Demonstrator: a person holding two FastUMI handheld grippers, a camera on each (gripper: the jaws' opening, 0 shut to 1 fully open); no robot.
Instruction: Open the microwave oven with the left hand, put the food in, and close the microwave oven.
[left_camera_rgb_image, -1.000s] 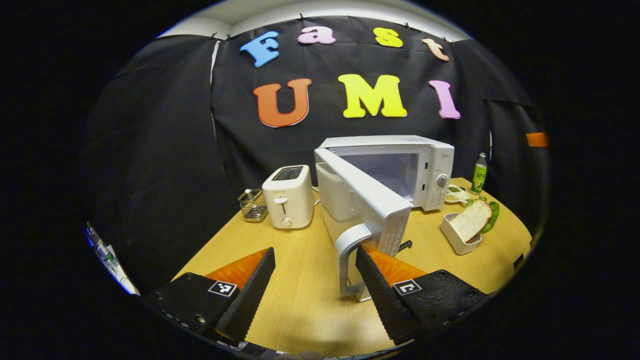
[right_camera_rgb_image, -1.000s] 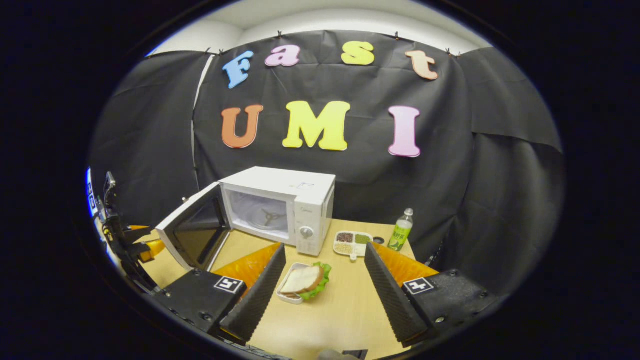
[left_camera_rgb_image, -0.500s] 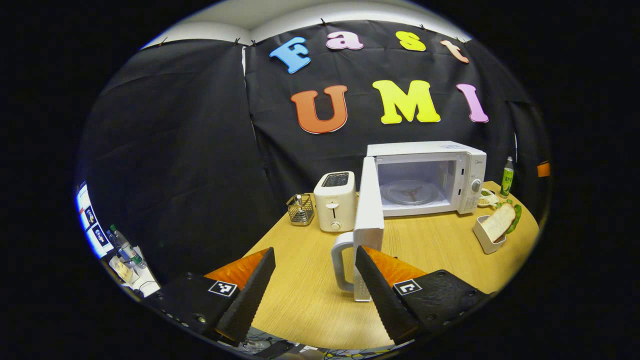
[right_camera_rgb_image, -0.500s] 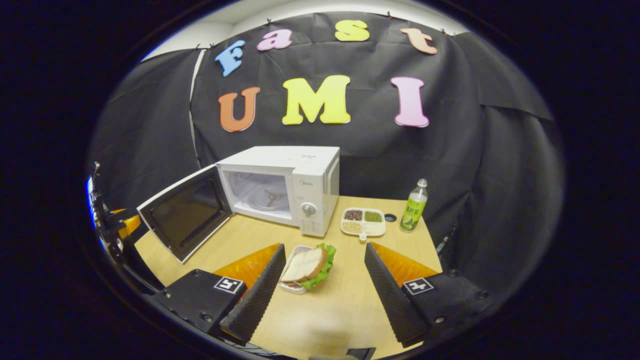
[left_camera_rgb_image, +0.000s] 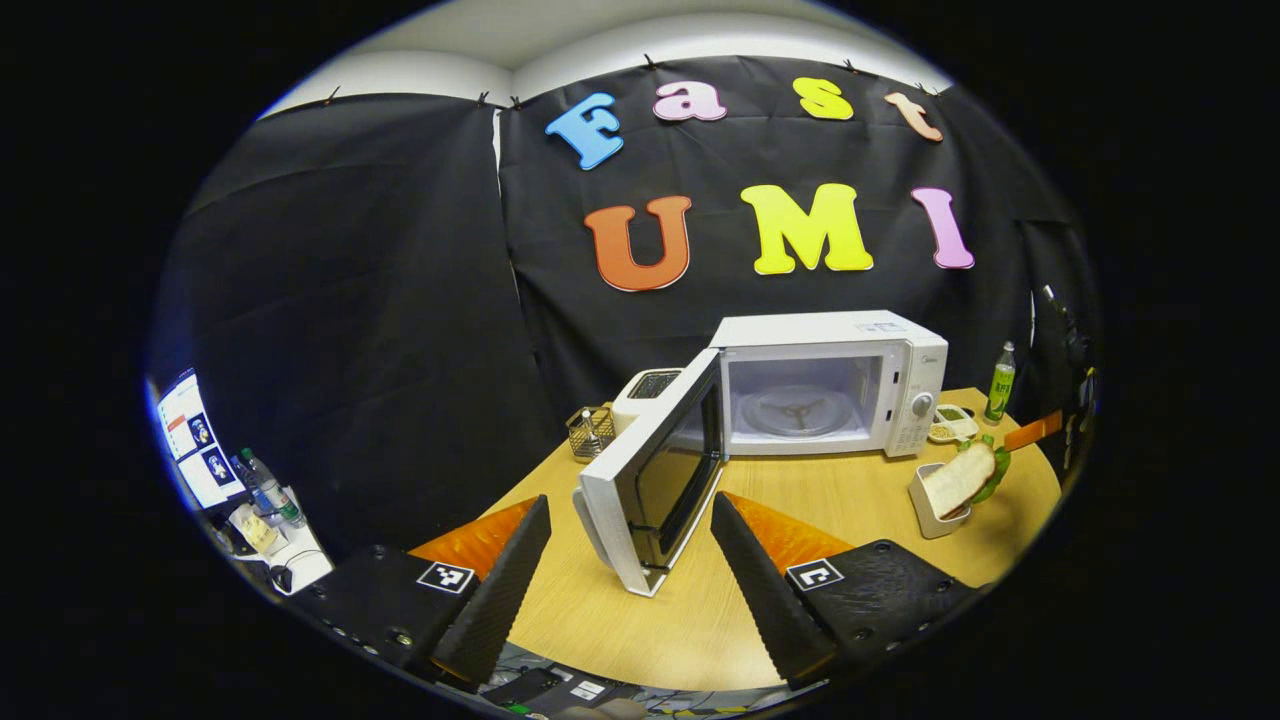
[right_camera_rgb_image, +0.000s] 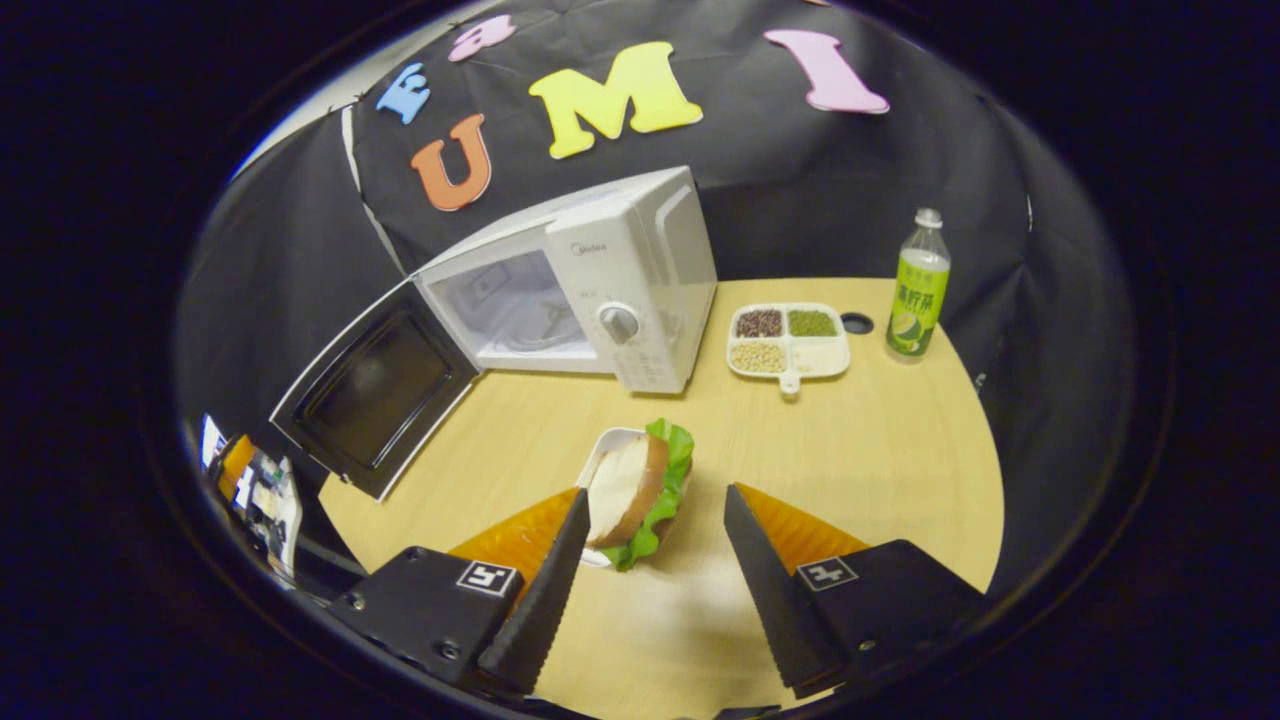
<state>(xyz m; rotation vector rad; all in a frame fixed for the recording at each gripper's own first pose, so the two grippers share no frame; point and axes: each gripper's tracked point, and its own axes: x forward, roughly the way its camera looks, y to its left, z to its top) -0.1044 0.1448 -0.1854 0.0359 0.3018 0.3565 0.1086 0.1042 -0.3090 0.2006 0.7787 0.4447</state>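
microwave (left_camera_rgb_image: 830, 385) door (left_camera_rgb_image: 655, 470) open
our left gripper (left_camera_rgb_image: 630, 560) gapes near that door; our right gripper (right_camera_rgb_image: 650, 550) spread around the sandwich (right_camera_rgb_image: 635, 485), untouched

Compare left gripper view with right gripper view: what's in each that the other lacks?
Left gripper view: toaster and wire basket behind the open door, bottles off to the side, left tongs open in front of the door. Right gripper view: right tongs open, straddling the sandwich; dark table hole beside the green bottle. Shared: microwave with its door open, sandwich in its white dish, bean tray, green bottle, table.
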